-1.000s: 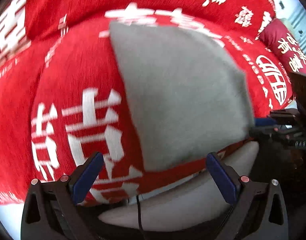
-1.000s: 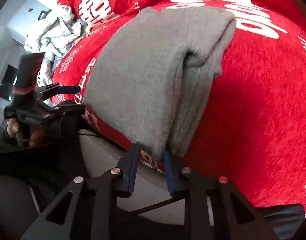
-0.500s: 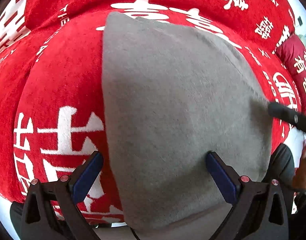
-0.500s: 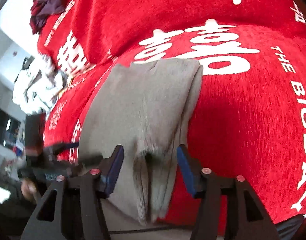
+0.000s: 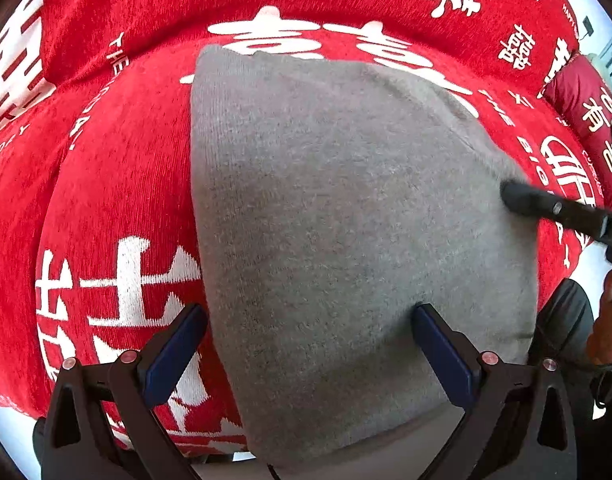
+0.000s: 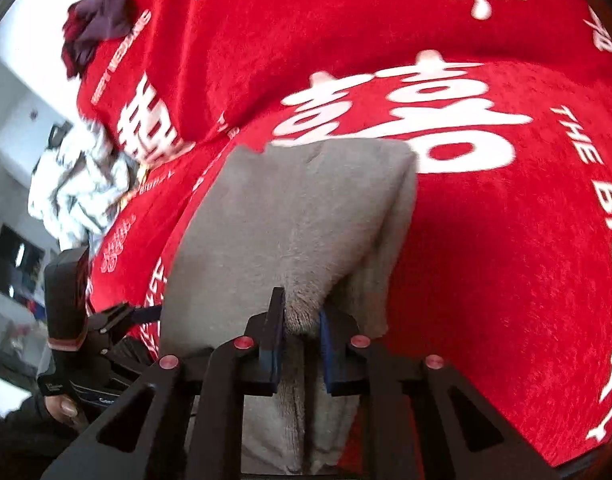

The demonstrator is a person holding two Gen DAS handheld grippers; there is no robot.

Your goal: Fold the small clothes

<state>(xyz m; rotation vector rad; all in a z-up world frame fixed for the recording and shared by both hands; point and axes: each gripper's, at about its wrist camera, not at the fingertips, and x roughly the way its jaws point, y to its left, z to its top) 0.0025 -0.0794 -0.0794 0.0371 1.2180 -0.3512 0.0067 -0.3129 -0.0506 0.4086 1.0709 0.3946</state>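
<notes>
A folded grey knit garment (image 5: 346,208) lies on the red sofa cover (image 5: 118,184) with its near edge at the seat's front. My left gripper (image 5: 308,346) hovers open over the garment's near part, one pad off its left edge and the other above the cloth. In the right wrist view the same grey garment (image 6: 306,208) shows its thick folded right edge. My right gripper (image 6: 301,336) is closing its jaws, with a bunched ridge of the grey cloth pinched between the pads. The right gripper's black finger (image 5: 546,206) reaches in over the garment's right edge.
A pile of pale crumpled clothes (image 6: 78,184) lies at the sofa's left end, with a dark maroon bundle (image 6: 98,24) on the backrest above. A red cushion (image 5: 582,100) sits at the right. The left gripper (image 6: 106,320) and the hand (image 6: 62,404) holding it appear low left.
My right gripper let go of the cloth's near corner, opened wide, shifted along the folded edge and closed on a ridge there. My left gripper moved in over the garment.
</notes>
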